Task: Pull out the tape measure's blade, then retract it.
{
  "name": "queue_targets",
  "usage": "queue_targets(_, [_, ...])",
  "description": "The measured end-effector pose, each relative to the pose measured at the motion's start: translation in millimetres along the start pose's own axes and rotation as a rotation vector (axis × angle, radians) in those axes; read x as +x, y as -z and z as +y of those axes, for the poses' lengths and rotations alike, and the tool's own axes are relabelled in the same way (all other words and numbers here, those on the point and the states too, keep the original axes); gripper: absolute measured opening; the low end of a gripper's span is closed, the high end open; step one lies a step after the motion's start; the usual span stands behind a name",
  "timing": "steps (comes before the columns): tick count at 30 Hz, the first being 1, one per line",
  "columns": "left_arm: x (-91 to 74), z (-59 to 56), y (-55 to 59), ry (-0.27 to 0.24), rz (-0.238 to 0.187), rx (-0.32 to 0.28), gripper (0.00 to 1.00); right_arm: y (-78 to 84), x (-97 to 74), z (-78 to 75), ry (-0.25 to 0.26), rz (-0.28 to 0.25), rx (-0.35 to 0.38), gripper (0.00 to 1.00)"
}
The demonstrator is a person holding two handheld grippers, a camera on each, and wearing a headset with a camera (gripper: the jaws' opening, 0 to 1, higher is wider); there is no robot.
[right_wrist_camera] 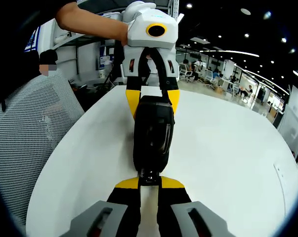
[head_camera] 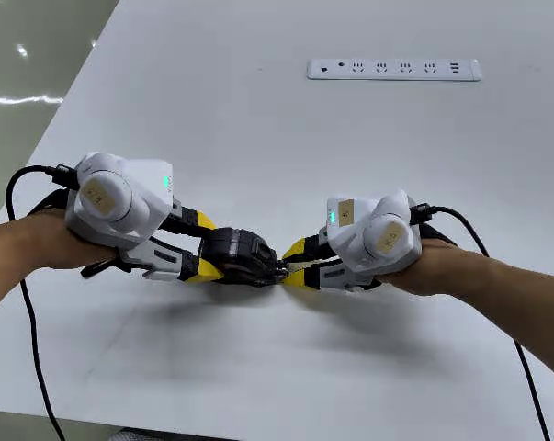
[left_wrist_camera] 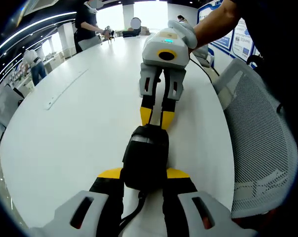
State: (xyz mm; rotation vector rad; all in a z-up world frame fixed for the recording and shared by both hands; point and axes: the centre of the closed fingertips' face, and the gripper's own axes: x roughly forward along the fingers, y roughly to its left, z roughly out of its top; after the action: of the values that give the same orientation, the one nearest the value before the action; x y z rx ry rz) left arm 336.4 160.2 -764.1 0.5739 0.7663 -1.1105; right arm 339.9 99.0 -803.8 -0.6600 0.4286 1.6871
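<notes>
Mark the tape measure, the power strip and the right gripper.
tape measure (head_camera: 240,255): head view, on its black case.
power strip (head_camera: 393,69): head view, middle of its white body.
right gripper (right_wrist_camera: 149,181): right gripper view, midway between its yellow fingertips.

A wide white table (head_camera: 258,138) with a smooth, matte top. Its left edge runs diagonally away from the viewer, and in the gripper views its outline curves round. One thing plainly lies flat on it: a long white power strip (head_camera: 394,69) with a row of sockets, at the far side, well apart from the near edge. A black tape measure (head_camera: 240,254) sits low over the near part, casting a soft shadow. Whether it touches the surface cannot be told.
</notes>
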Motion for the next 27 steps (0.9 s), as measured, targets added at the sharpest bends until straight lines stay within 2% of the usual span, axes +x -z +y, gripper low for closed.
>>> queue_targets(27, [0.5, 0.6, -1.0, 0.009, -0.002, -0.001, 0.24, 21.7, -27.4, 3.0, 0.000, 0.022, 0.004, 0.08])
